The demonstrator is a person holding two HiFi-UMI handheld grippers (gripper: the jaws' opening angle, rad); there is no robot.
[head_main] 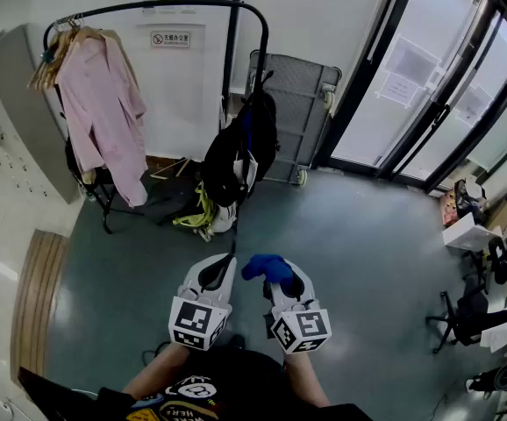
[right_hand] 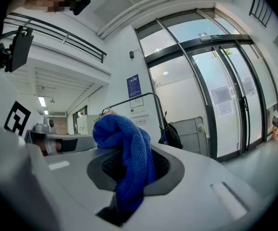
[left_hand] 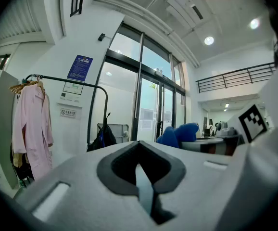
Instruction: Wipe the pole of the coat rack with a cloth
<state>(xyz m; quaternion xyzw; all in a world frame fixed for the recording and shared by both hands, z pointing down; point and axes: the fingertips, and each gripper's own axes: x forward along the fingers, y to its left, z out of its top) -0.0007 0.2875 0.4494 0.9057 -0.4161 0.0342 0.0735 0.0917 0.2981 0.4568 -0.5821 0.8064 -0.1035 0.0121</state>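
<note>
The black coat rack (head_main: 262, 42) stands at the far wall, its curved top bar and right pole (left_hand: 105, 107) in view. A pink coat (head_main: 104, 117) hangs at its left and a black backpack (head_main: 240, 152) at the right pole. My right gripper (head_main: 280, 274) is shut on a blue cloth (right_hand: 124, 158), which bunches out above its jaws. Beside it my left gripper (head_main: 218, 270) is shut with nothing in it. Both grippers are held low in front of the person, well short of the rack. The blue cloth (left_hand: 177, 134) also shows in the left gripper view.
A grey folded cart (head_main: 293, 117) leans on the wall right of the rack. Glass doors (head_main: 438, 86) fill the right side. Office chairs and boxes (head_main: 486, 261) crowd the far right. A grey cabinet (head_main: 12, 112) and wooden step (head_main: 39, 288) sit at the left.
</note>
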